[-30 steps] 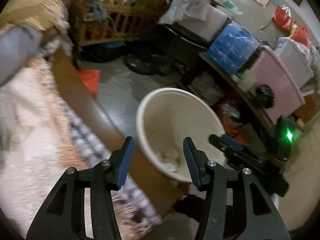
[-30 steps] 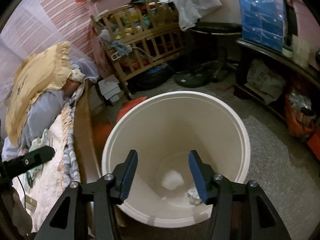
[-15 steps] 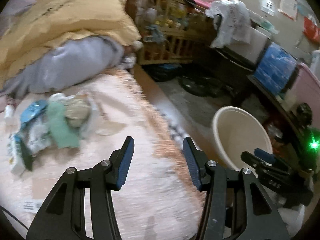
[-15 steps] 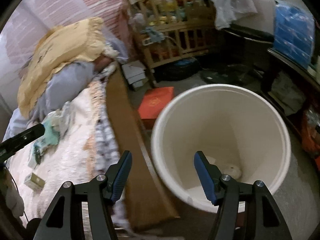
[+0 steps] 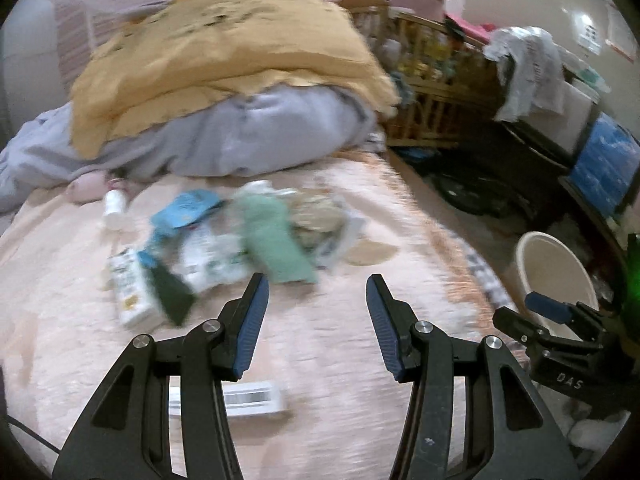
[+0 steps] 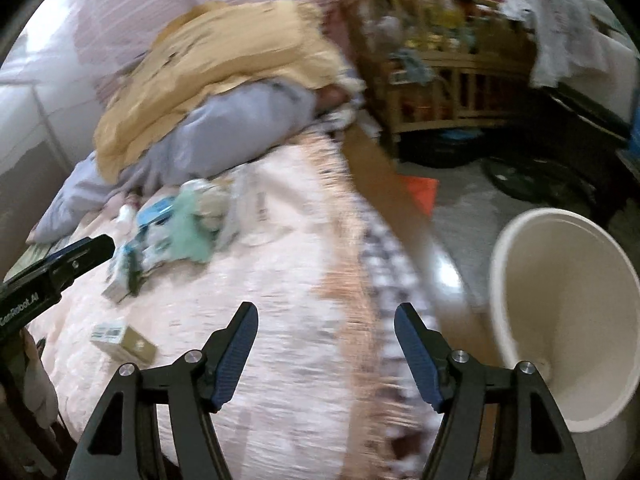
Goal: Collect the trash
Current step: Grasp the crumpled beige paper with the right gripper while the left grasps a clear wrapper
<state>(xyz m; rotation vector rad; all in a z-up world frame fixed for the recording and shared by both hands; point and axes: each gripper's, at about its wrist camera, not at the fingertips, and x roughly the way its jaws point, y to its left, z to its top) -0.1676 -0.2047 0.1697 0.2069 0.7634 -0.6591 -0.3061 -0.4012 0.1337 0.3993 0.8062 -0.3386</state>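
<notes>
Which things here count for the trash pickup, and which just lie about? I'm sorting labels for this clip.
For the job:
- cream bin on the floor
- litter pile on the bed
- small flat box
- left tool and right tool, both empty

Lying about:
- yellow blanket
- grey bedding
- wooden crib

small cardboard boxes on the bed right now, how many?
2 clear ones. An upright white carton stands at the left edge of the wrapper pile. A flat box with a barcode label lies alone nearer the left gripper. Blur could hide more in the pile.
</notes>
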